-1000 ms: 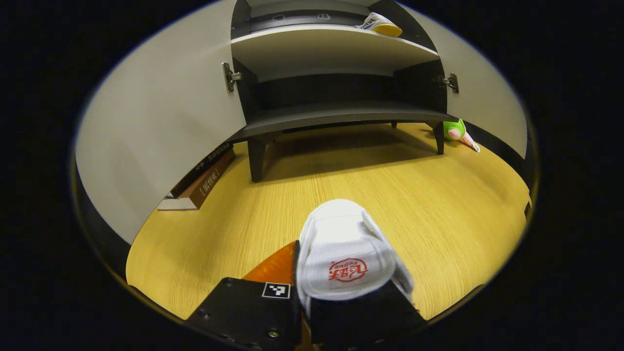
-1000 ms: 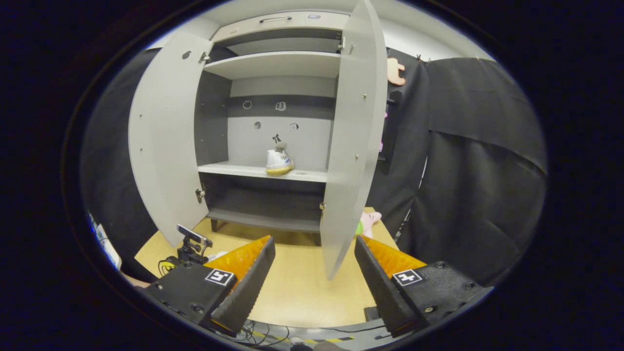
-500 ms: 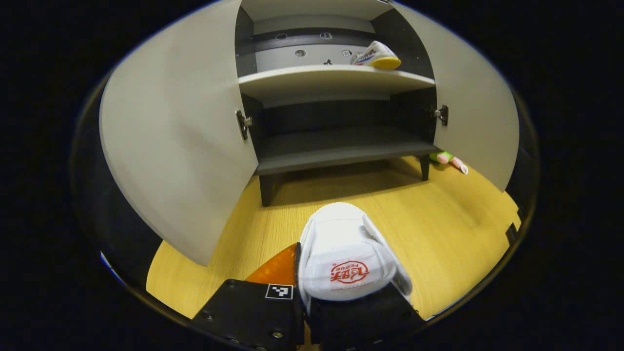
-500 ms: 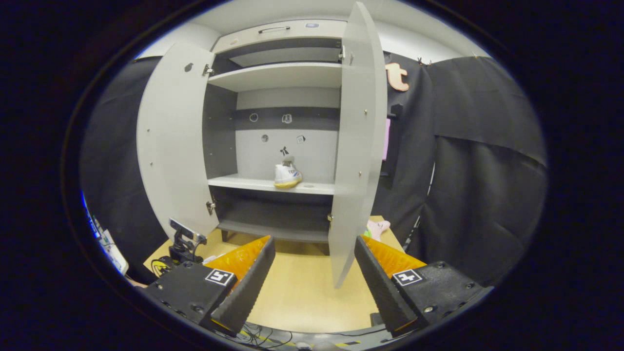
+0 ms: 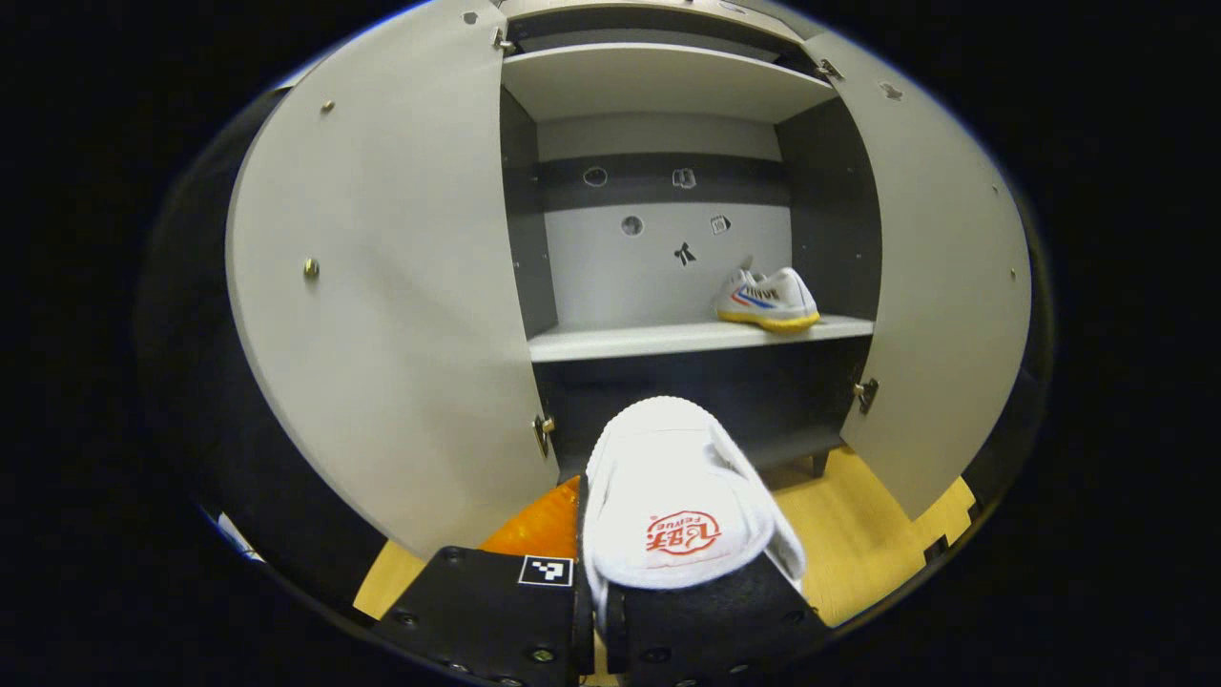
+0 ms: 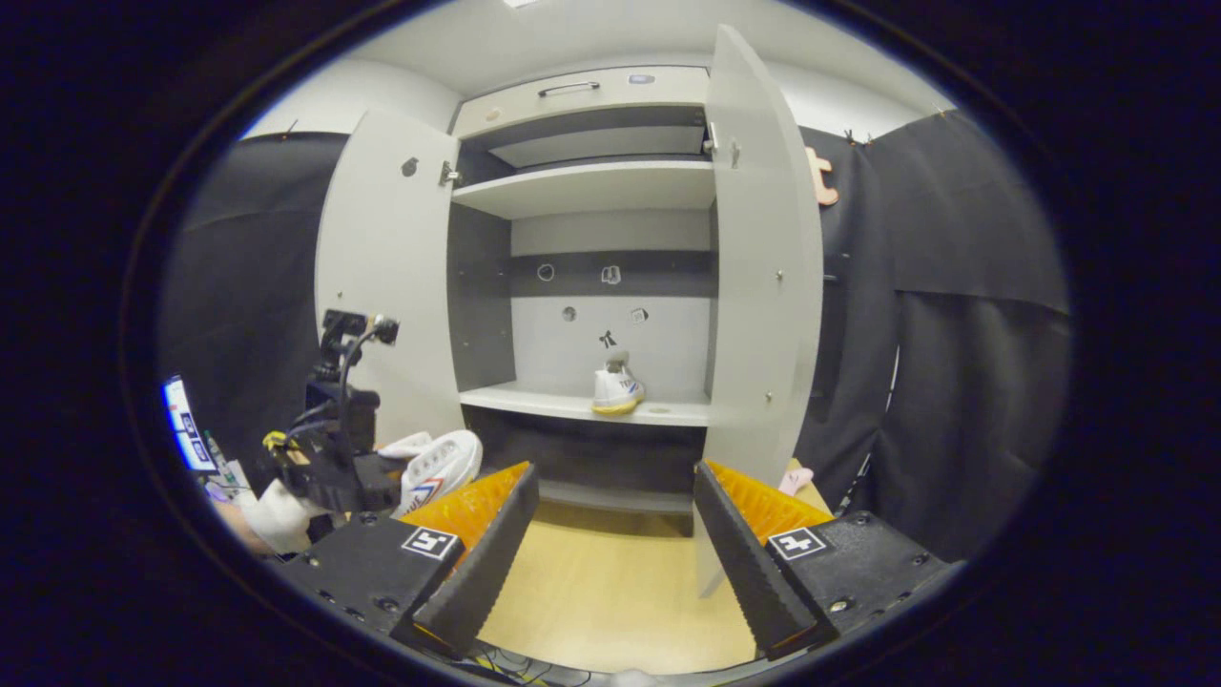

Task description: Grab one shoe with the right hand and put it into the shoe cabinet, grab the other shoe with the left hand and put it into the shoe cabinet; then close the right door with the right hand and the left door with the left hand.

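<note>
Lifted since earlier, the left gripper (image 5: 596,572) clamps the shoe (image 5: 672,501) facing the shelf (image 5: 668,336); right gripper (image 6: 610,534) gapes empty. Shoe may clip the shelf edge.

Shelf (image 5: 620,339) bare left of shoe (image 5: 768,301) — doors (image 5: 382,286) wide open.

White shoe (image 5: 679,510) with red logo held at 6 o'clock; second white sneaker (image 5: 769,300), yellow-soled, upright on shoe cabinet's (image 5: 658,248) middle shelf; both doors open.
</note>
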Motion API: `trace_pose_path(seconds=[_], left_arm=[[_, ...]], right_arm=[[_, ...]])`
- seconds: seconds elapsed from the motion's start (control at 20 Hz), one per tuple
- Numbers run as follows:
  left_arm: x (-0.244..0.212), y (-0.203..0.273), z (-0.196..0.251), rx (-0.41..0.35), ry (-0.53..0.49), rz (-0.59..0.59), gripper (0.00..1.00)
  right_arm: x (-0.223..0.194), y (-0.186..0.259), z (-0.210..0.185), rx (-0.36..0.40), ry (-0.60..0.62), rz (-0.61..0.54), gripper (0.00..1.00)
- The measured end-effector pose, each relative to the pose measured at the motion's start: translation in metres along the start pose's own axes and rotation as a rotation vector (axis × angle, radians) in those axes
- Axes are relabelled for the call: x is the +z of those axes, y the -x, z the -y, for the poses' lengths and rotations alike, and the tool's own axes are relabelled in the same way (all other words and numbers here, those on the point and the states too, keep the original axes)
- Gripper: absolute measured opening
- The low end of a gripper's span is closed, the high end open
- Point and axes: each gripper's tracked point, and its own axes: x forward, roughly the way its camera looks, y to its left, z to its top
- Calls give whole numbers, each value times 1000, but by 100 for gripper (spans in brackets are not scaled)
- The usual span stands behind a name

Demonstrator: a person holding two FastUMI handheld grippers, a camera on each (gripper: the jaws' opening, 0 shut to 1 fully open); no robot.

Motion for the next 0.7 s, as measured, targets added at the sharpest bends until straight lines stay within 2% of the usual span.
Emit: trace_pose_path(seconds=[0.2,0.4,0.7], left_arm=[[59,-27,12,-6,2,67,14],[108,-75,29,-4,-9,118,14],[151,-164,56,-1,-18,122,14]], right_arm=[[0,-15,-1,39,-11,-6,100],[0,-30,2,67,14,-17,100],[0,-42,8,75,31,-34,100]])
